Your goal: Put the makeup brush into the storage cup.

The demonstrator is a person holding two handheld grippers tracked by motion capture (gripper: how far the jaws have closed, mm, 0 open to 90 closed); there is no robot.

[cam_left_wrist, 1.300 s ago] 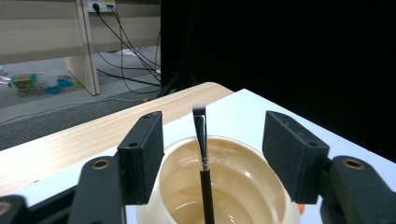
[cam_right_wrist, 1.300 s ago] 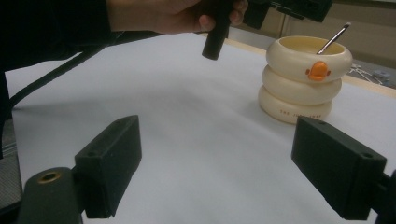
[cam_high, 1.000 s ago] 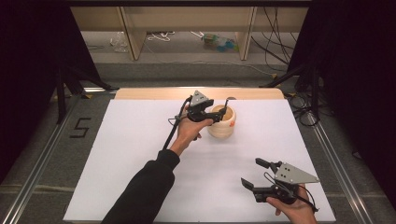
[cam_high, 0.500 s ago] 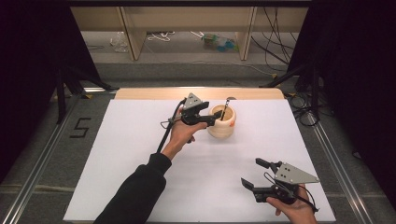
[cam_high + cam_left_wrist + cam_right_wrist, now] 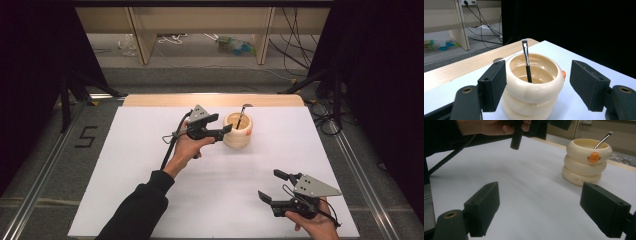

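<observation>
Beside the cup (image 5: 238,131) w/ the brush (image 5: 526,62) upright inside, your left gripper (image 5: 224,131) has just been opening its jaws, nothing btwn them, while your right gripper (image 5: 272,186) waits open near the table edge.

Brush (image 5: 526,60) standing in cup (image 5: 238,131), cup on table (image 5: 150,165), far centre
</observation>
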